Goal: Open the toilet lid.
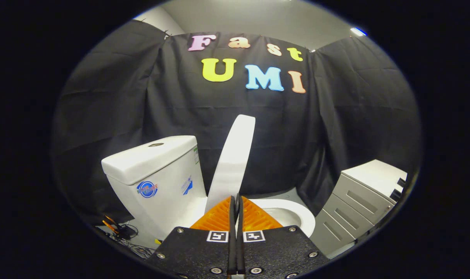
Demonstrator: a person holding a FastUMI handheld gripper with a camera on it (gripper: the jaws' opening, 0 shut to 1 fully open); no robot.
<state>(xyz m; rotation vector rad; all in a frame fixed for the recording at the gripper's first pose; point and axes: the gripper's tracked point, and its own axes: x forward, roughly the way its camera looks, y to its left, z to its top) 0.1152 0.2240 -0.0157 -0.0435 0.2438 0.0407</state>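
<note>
The white toilet lid (235, 155) stands raised, tilted a little away from the tank (157, 174) on its left. Right of the lid, the white seat and open bowl (293, 215) lie exposed. My gripper (237, 201) is shut, its two fingers pressed together with no visible gap. The fingertips sit just in front of the lid's lower part, and the frame does not show whether they touch it. The lid's hinge end is hidden behind the fingers.
A grey drawer cabinet (359, 201) stands close to the right of the bowl. Cables and a small orange-handled tool (118, 230) lie on the floor left of the tank. The black cloth wall hangs close behind the toilet.
</note>
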